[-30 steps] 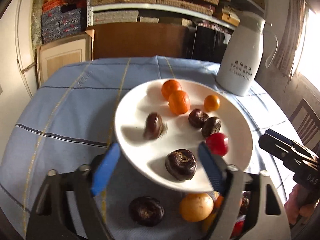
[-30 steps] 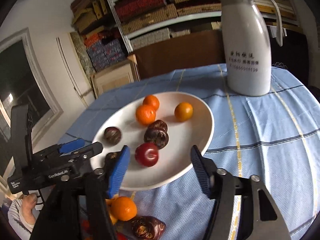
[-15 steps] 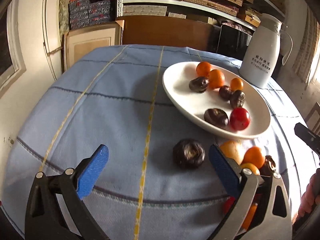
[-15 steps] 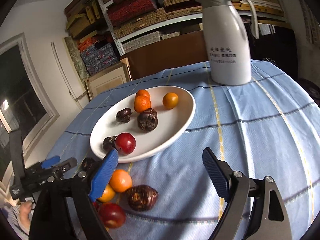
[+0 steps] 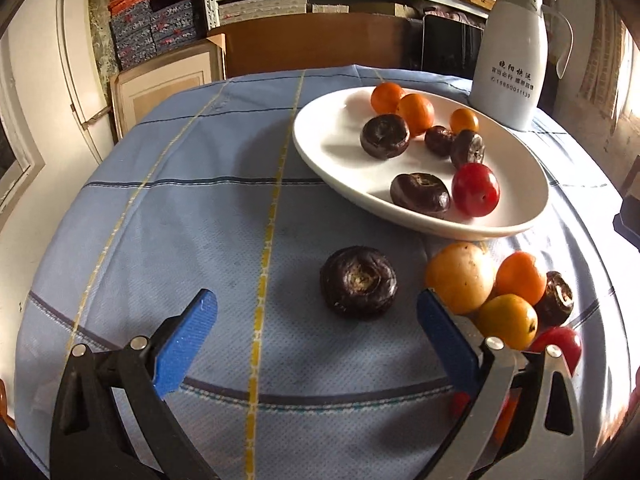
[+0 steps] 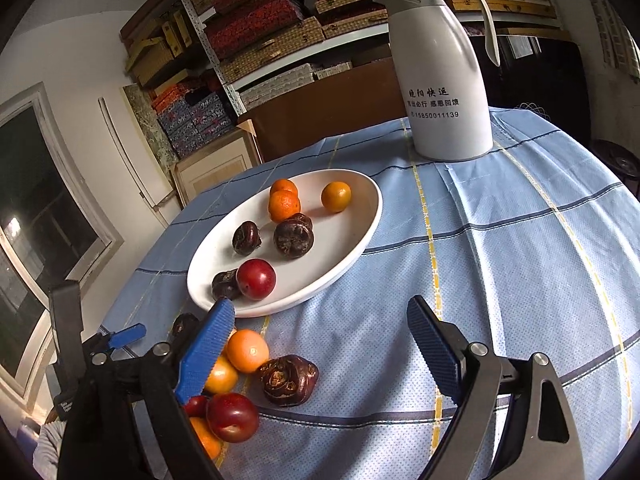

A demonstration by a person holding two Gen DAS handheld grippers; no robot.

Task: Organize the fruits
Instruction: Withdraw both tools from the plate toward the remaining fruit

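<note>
1. Round table [image 5: 168,216] draped in a pale blue cloth [image 6: 520,240] crossed by yellow and dark blue stripes.
2. White thermos jug [image 6: 440,80] with printed lettering, upright near the table's far edge.
3. Behind the table, metal shelving [image 6: 256,40] packed with flat boxes in straw, red and blue patterns.
4. Under the shelf, a brown cardboard panel [image 5: 312,46]; beside it a framed pale board [image 5: 160,88] leaning against the wall.
5. White walls [image 6: 80,40]; a pale door [image 5: 76,72] at left in the left wrist view.
6. Dark window [image 6: 36,200] with a white frame at left in the right wrist view.
7. Bright daylight at the right edge beside a curtain [image 5: 604,40].
</note>
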